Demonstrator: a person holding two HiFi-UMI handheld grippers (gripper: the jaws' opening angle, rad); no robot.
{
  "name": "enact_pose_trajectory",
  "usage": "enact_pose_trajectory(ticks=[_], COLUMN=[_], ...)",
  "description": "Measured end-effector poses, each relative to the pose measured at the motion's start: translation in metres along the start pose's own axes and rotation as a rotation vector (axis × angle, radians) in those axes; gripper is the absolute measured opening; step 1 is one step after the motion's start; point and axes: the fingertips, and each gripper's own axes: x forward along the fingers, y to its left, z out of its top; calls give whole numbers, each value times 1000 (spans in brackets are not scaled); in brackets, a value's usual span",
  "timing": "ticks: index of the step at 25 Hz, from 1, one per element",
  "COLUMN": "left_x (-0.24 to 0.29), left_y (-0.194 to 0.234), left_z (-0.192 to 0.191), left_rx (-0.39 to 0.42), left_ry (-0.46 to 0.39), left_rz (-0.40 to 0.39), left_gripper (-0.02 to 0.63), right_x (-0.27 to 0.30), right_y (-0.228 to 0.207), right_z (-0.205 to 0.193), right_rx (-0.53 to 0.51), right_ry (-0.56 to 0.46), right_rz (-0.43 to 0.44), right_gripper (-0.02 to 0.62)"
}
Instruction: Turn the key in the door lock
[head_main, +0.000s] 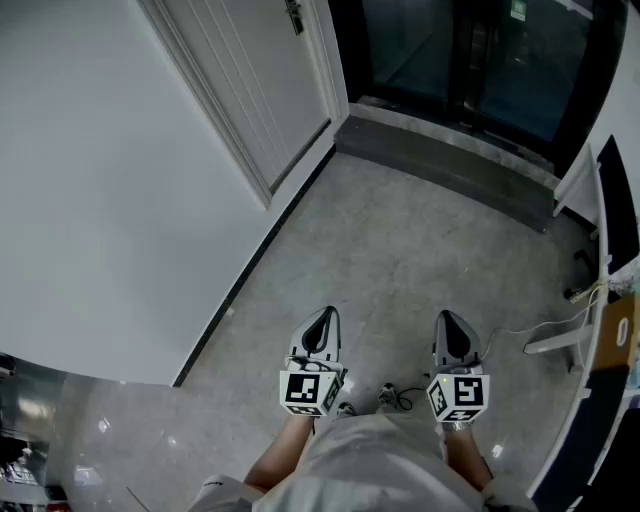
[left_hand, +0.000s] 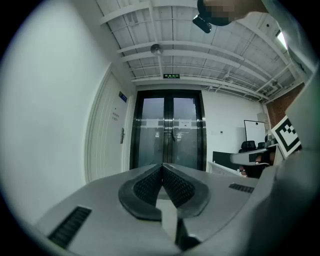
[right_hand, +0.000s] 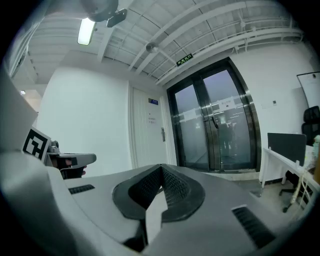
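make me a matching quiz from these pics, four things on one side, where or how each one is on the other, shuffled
1 white door
2 glass double doors
3 green exit sign
4 left gripper

a above the glass double doors
b jaws together, nothing between them
c at the left, shut
d straight ahead, dark frame

Pairs: 1-c, 2-d, 3-a, 4-b

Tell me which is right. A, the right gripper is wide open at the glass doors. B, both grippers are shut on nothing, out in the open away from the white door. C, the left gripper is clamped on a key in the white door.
B: the left gripper and right gripper show pads pressed together with nothing between, and the white door stands apart from them, ahead on the left.
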Motion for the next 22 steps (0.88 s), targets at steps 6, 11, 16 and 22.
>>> enact_pose_trajectory(ticks=[6, 11, 16, 22], left_x=[-61, -123, -153, -154], left_y=[1, 28, 39, 38], left_z=[2, 0, -7, 4], left_rx=[13, -26, -13, 19], left_ry=[-19, -29, -25, -25], left_rz=[2, 29, 57, 61], left_gripper=[8, 8, 8, 8], right_x=[-42, -55, -71, -61], right_y=[56, 123, 155, 159], right_z=[-19, -12, -24, -10], right_rx=[3, 33, 6, -1], right_ry=[39, 21, 13, -22], right_rz=[42, 110, 143, 155], right_gripper=[-8, -8, -8, -8])
